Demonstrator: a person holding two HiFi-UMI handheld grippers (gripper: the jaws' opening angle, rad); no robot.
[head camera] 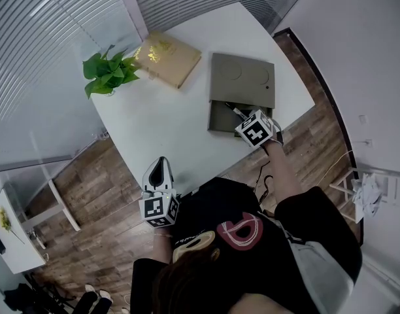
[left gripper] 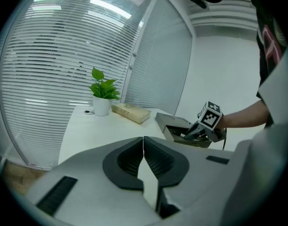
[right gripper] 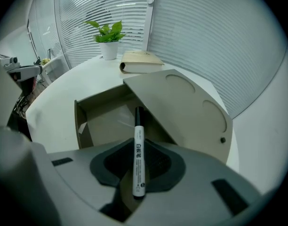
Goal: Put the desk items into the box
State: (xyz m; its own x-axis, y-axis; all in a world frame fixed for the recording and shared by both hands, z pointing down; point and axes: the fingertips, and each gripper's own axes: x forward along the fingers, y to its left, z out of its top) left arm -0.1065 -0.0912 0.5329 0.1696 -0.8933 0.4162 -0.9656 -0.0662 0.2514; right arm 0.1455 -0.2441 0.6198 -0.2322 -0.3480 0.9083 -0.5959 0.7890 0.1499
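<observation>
A grey cardboard box (head camera: 219,118) lies open on the white table (head camera: 167,123), its lid (head camera: 242,80) resting slanted across the far part. My right gripper (head camera: 243,118) hangs over the open part, shut on a white marker (right gripper: 139,154) with a black cap. The cap end points down into the box (right gripper: 106,119), beside the lid (right gripper: 186,100). My left gripper (head camera: 161,164) waits off the table's near edge with its jaws shut and nothing between them (left gripper: 144,149). From the left gripper view the right gripper (left gripper: 196,131) shows at the box (left gripper: 174,126).
A tan book (head camera: 167,57) and a potted green plant (head camera: 108,70) sit at the far left of the table. The plant (right gripper: 106,32) and book (right gripper: 140,61) also show behind the box. Slatted blinds run behind the table. Wooden floor lies around it.
</observation>
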